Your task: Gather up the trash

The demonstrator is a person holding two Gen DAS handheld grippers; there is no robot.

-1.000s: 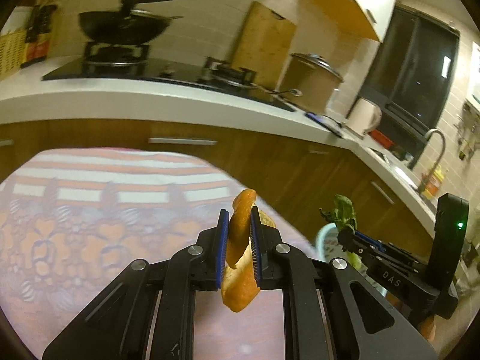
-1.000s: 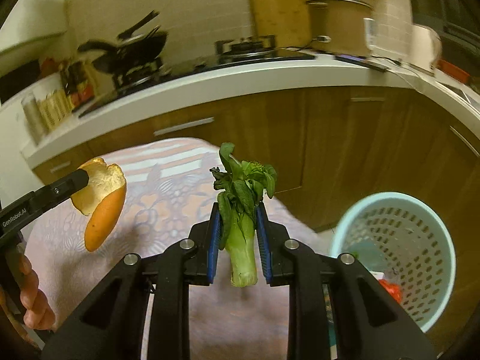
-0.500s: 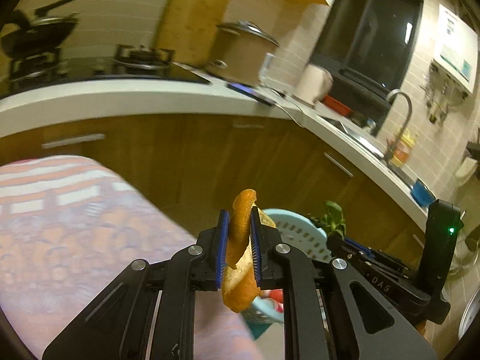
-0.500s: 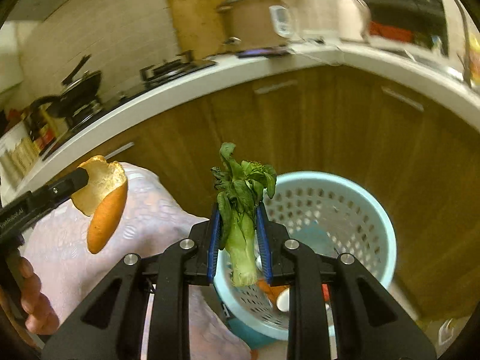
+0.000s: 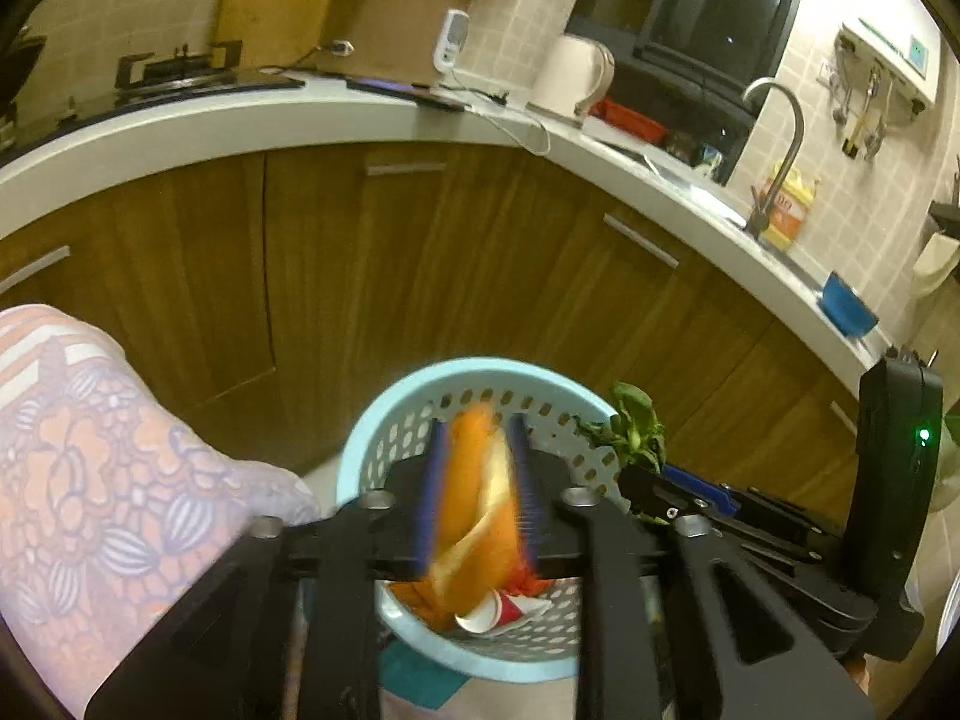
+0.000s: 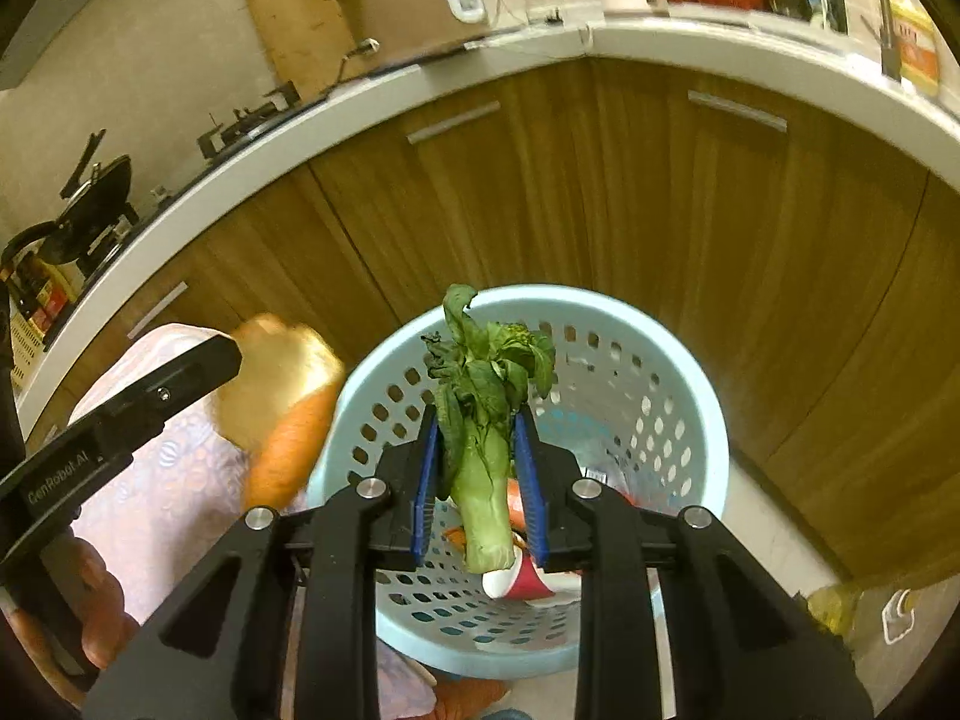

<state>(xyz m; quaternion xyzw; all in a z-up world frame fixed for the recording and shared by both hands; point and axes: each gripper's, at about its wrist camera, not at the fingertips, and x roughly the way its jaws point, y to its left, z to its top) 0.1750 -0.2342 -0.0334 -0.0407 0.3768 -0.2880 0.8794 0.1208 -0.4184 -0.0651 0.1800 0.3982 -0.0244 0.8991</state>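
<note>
My left gripper has its jaws parted around an orange peel; the peel is blurred and hangs between the pads over the light blue perforated basket. My right gripper has its jaws slightly parted around a green leafy vegetable, upright above the same basket. The basket holds a red-and-white paper cup and other scraps. The peel also shows in the right wrist view, at the basket's left rim.
Brown cabinet doors and a white counter curve behind the basket. A patterned tablecloth covers the table edge at left. A pot, kettle and tap stand on the counter.
Both grippers swung right from the table to above the basket. Both sets of jaws have widened; the orange peel is blurred and slipping down in the left one.
</note>
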